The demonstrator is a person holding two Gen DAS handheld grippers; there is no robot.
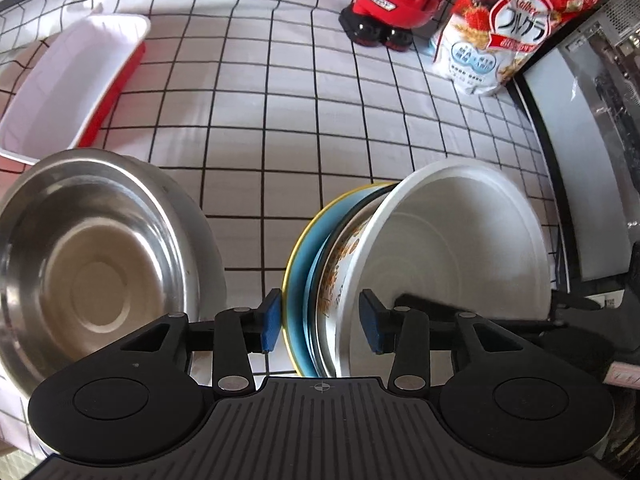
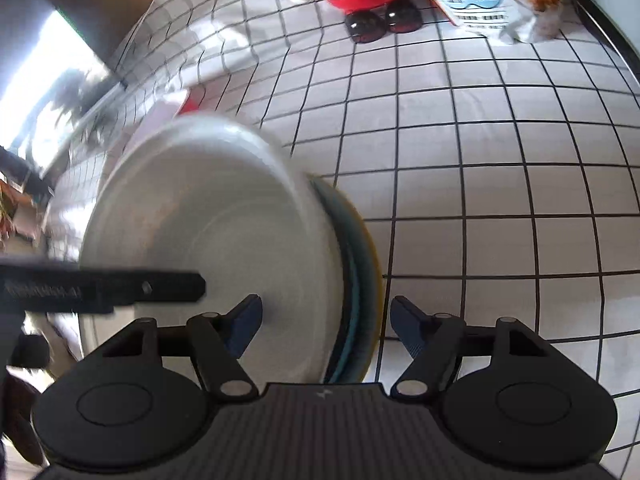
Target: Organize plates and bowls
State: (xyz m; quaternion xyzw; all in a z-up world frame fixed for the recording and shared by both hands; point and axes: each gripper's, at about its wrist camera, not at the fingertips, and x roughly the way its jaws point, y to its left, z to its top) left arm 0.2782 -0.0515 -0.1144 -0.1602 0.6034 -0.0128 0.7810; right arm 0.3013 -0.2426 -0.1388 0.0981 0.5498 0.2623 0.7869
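Left tool [image 1: 320, 322]: released. Its blue pads [image 1: 270, 318] straddle the rims of an on-edge stack without pressing, a gap showing on the white-bowl side.

Right tool [image 2: 325, 326]: jaws spread around the same stack; contact cannot be confirmed, because motion blur hides the pad faces.

The stack consists of a white bowl [image 1: 460, 248], a printed bowl [image 1: 340, 276] nested behind it, and a blue plate with a yellow rim [image 1: 298, 280]. All stand tilted on edge on the grid-patterned bench [image 1: 320, 120], probably so that both tools can bracket the rims from above.

A steel bowl [image 1: 96, 268] sits upright just to the left, apart from the stack. A red-and-white tray [image 1: 76, 84] lies beyond it, a likely destination. A red figurine [image 1: 396, 0] and a cereal bag [image 1: 500, 28] stand at the far edge, well clear.
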